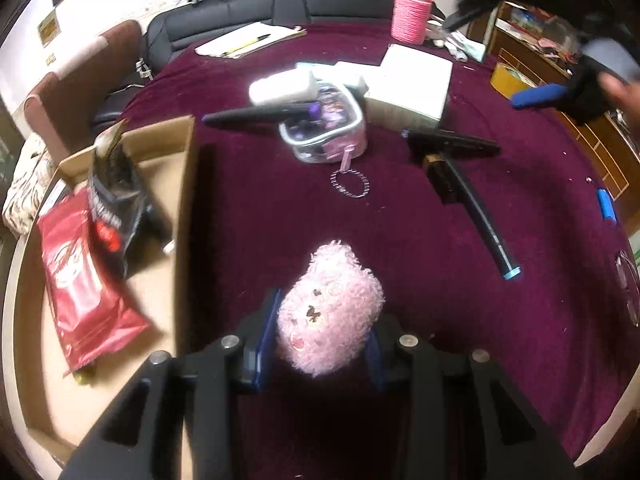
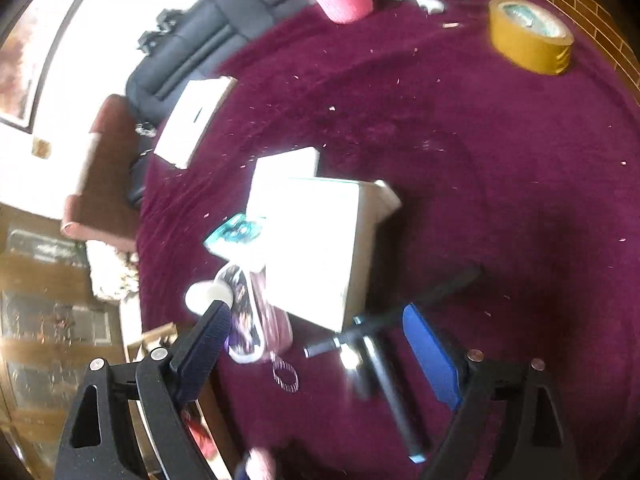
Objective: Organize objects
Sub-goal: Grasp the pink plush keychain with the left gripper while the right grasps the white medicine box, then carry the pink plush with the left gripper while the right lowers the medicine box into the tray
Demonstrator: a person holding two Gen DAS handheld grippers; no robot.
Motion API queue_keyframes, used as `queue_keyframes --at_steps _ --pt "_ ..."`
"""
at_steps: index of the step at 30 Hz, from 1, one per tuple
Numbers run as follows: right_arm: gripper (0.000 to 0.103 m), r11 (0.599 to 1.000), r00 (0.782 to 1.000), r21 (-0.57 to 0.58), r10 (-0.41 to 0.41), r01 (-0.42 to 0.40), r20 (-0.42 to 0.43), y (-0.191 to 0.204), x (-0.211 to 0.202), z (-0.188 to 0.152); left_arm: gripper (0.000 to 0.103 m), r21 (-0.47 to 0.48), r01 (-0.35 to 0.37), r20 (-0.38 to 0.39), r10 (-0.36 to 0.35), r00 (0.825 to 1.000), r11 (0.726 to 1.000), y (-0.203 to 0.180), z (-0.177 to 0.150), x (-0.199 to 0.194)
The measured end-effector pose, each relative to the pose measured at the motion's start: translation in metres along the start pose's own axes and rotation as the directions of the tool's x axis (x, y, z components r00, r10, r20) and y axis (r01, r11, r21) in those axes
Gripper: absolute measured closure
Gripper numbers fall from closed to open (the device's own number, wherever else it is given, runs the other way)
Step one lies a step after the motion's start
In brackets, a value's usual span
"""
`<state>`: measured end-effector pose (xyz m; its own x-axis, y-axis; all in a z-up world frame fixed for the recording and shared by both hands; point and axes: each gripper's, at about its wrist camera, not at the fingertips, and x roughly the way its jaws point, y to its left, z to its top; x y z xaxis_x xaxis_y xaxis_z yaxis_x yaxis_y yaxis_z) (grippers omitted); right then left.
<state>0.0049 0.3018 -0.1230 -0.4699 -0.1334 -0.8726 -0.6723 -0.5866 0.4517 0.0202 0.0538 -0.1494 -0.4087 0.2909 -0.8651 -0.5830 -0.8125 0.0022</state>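
While the left tool (image 1: 326,344) squeezes the pink plush toy (image 1: 330,312) at lower centre and the right tool (image 2: 320,356) hangs open, swing left, releasing gently inside the cardboard box (image 1: 186,168).

Deep maroon velvety cloth surface (image 1: 460,240), flecked with pale specks; fluffy pale pink plush toy (image 1: 330,312) with small brown and pink face marks; glossy red foil snack pouch (image 1: 86,280) with white print beside a black foil pouch (image 1: 114,208) in a tan cardboard box (image 1: 182,184); pink rope-wound cylindrical container (image 1: 411,16); mustard yellow tape roll (image 2: 528,38); flat white box (image 2: 316,240); blue-padded black fingers (image 2: 432,360)
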Motion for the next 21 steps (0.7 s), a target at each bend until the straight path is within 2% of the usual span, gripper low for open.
queue_keyframes --at_steps 4,7,12,13,15,21 --pt "0.011 0.995 0.999 0.090 -0.033 0.030 0.028 0.004 0.023 0.011 0.066 -0.005 0.001 0.001 -0.001 1.000 1.000 0.008 -0.002 0.000" --pt "0.011 0.991 0.997 0.113 -0.075 0.071 0.030 0.009 0.034 0.016 0.066 -0.007 0.011 0.006 -0.011 1.000 1.000 0.011 -0.003 -0.001" --pt "0.011 0.969 0.973 0.100 -0.229 0.224 0.039 0.021 0.050 0.020 0.066 0.016 0.029 0.004 -0.029 1.000 0.999 0.008 -0.004 -0.001" --pt "0.011 0.969 0.972 0.103 -0.230 0.224 0.049 0.019 0.052 0.020 0.066 0.022 0.033 0.004 -0.033 0.999 0.999 0.007 -0.004 -0.001" --pt "0.019 0.977 0.981 0.111 -0.187 0.180 0.056 0.011 0.053 0.019 0.066 0.032 0.034 0.002 -0.034 0.999 0.999 0.005 -0.004 0.000" --pt "0.020 0.995 0.992 0.050 -0.094 0.090 0.079 -0.006 0.027 0.010 0.066 0.029 0.050 -0.008 -0.050 0.999 0.998 0.003 -0.002 0.005"
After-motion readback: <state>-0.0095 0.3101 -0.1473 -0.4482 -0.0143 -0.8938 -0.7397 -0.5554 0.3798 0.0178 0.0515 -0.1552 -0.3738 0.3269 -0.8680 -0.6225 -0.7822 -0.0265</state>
